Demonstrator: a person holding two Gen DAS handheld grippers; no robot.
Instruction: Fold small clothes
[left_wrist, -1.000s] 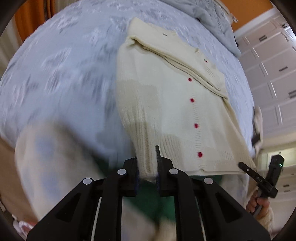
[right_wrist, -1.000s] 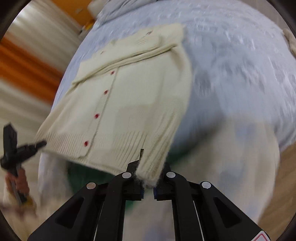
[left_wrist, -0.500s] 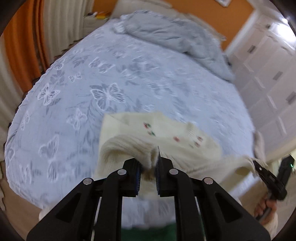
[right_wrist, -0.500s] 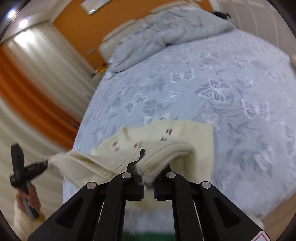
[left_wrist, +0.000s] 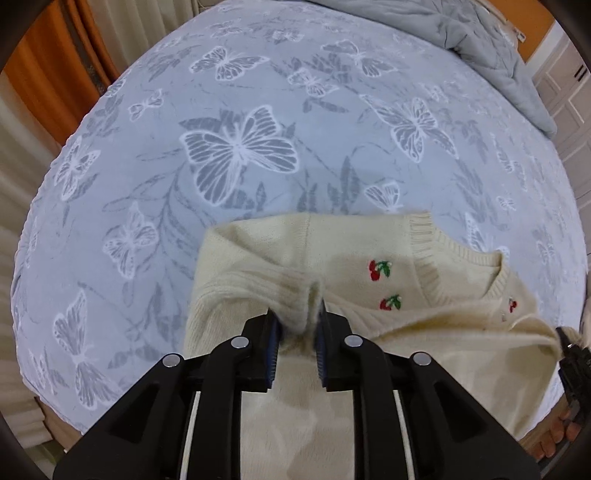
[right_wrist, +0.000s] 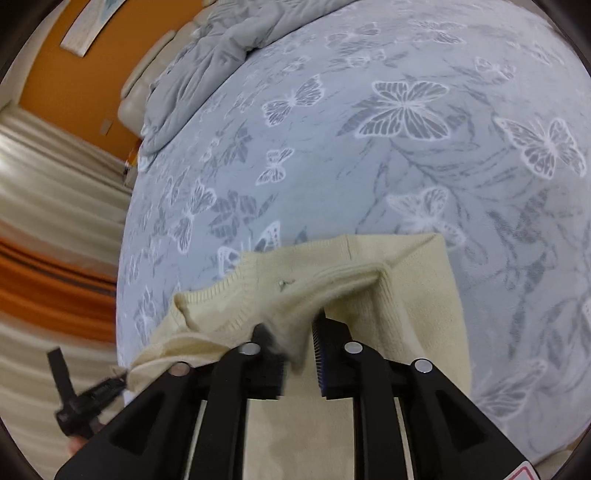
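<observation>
A cream knit cardigan (left_wrist: 332, 266) with small embroidered cherries lies folded over on the butterfly-print bed (left_wrist: 240, 147). My left gripper (left_wrist: 298, 325) points steeply down at it. Its jaws are opening, and a ridge of the ribbed hem still fills the gap and touches both pads. In the right wrist view the same cardigan (right_wrist: 406, 266) has its hem edge between my right gripper's (right_wrist: 299, 332) opening jaws. That cloth leans on the left pad and stands off the right one. Each view shows the other gripper at its edge: the right gripper (left_wrist: 570, 354), the left gripper (right_wrist: 118, 382).
A crumpled grey duvet (left_wrist: 498, 48) lies at the far end of the bed, below a padded headboard (right_wrist: 147, 85) and orange wall. Orange and cream curtains (left_wrist: 37, 74) run along the left side. White cupboard doors (left_wrist: 569, 81) stand on the right. Fingers of a hand (left_wrist: 554, 443) show at the lower right.
Both grippers carried the hem forward over the cardigan up to its collar and sank towards the bed, folding it in half. Both pairs of jaws have parted somewhat.
</observation>
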